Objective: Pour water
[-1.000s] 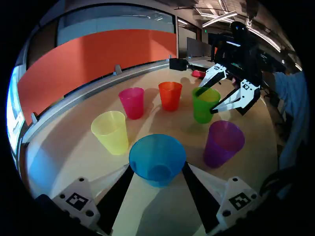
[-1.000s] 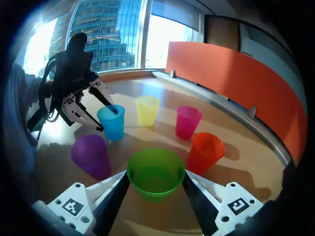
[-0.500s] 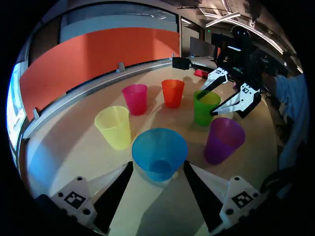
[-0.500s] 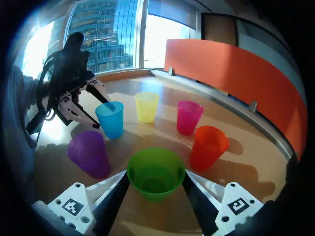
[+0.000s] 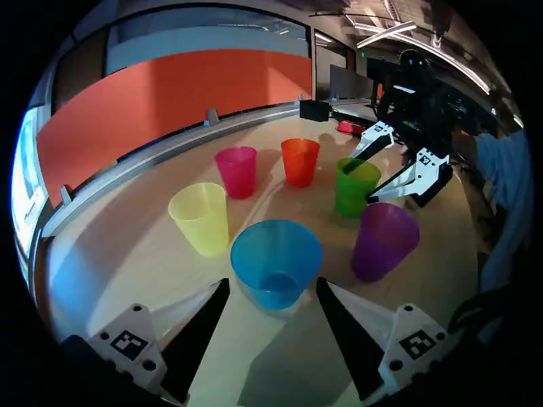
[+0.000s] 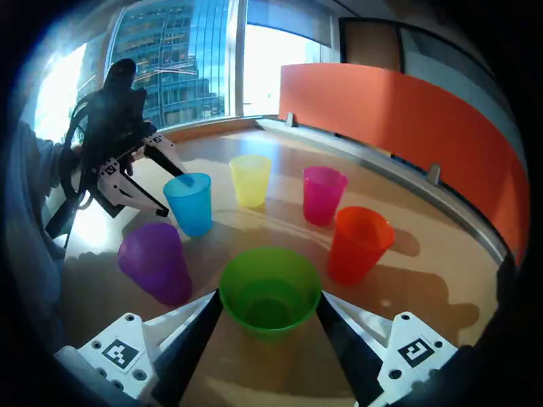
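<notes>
Six translucent plastic cups stand upright in a ring on the wooden table (image 5: 122,264). The blue cup (image 5: 276,263) sits right at the tips of my left gripper (image 5: 271,281), which is open with its fingers spread about as wide as the cup. In the right gripper view that left gripper (image 6: 171,195) reaches the blue cup (image 6: 189,203) from the left. My right gripper (image 6: 269,293) is open around the green cup (image 6: 270,292). The left gripper view shows this right gripper (image 5: 362,178) with a finger on each side of the green cup (image 5: 356,186). Both cups look darker at the bottom.
Around the ring stand a yellow cup (image 5: 201,218), a pink cup (image 5: 236,171), an orange cup (image 5: 300,161) and a purple cup (image 5: 384,241), close together. An orange partition (image 5: 170,95) runs along the far table edge. A person's sleeve (image 5: 506,176) is behind the right gripper.
Both grippers have drawn back slightly from their cups; the fingertips now sit nearer the cups' near sides. The cups have kept their places in the ring.
</notes>
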